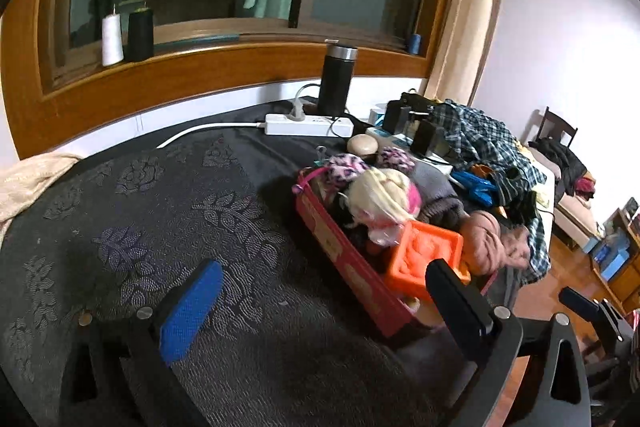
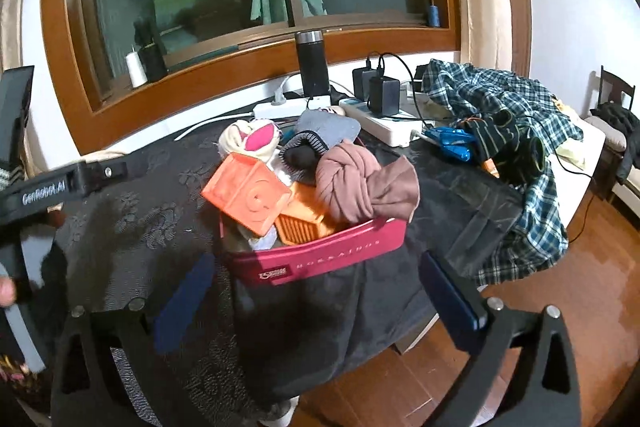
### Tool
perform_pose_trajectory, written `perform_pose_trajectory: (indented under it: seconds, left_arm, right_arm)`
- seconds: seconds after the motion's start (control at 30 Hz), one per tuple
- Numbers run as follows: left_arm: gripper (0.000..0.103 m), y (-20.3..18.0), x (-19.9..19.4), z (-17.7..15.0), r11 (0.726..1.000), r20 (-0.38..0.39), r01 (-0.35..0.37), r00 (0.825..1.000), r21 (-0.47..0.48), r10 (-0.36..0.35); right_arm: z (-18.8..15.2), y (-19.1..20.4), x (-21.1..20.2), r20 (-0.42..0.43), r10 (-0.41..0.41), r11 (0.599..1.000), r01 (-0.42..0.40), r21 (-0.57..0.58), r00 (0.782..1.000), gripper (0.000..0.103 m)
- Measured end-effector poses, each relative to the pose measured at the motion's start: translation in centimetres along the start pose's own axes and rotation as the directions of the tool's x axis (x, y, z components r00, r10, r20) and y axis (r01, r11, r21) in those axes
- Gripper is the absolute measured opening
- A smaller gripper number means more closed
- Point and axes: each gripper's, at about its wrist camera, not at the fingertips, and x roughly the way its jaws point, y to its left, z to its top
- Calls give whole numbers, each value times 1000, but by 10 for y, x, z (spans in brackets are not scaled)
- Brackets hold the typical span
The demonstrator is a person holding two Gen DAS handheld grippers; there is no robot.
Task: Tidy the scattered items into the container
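A red container (image 2: 320, 259) sits on the dark floral tablecloth, piled full. In it lie an orange block (image 2: 248, 197), an orange slotted piece (image 2: 298, 223), a brown knotted cloth (image 2: 360, 187), a grey sock (image 2: 330, 127) and a cream-and-pink sock (image 2: 250, 141). In the left wrist view the container (image 1: 344, 259) is to the right, with the orange block (image 1: 424, 253), a cream-and-pink bundle (image 1: 384, 199) and the brown cloth (image 1: 492, 243). My left gripper (image 1: 324, 291) is open and empty above the cloth, left of the container. My right gripper (image 2: 320, 291) is open and empty, just before the container's near wall.
A white power strip (image 1: 308, 125) and a black flask (image 1: 336, 79) stand at the back. A plaid shirt (image 2: 516, 131), chargers (image 2: 382, 93) and a blue object (image 2: 452, 141) lie to the right. The table edge drops to wooden floor (image 2: 560, 307) on the right.
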Motion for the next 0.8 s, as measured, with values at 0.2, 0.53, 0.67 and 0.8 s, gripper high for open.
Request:
perform_pose_trajectory:
  seconds: [0.2, 0.53, 0.67, 0.8]
  left_arm:
    - [103, -32, -16, -14, 997, -5, -10, 1000, 81, 11]
    - [103, -59, -22, -16, 992, -19, 46, 999, 119, -44]
    - [103, -68, -19, -16, 988, -1, 39, 999, 148, -39]
    - [103, -76, -18, -18, 983, 31, 14, 999, 185, -20]
  right_arm:
    - [-4, 0, -13, 37, -21, 1000, 21, 1, 999, 103]
    - [-9, -7, -18, 44, -31, 999, 31, 8, 999, 103]
    - [-10, -10, -20, 47, -35, 999, 35, 11, 998, 103]
    - [-11, -13, -19, 45, -42, 999, 42, 19, 998, 103]
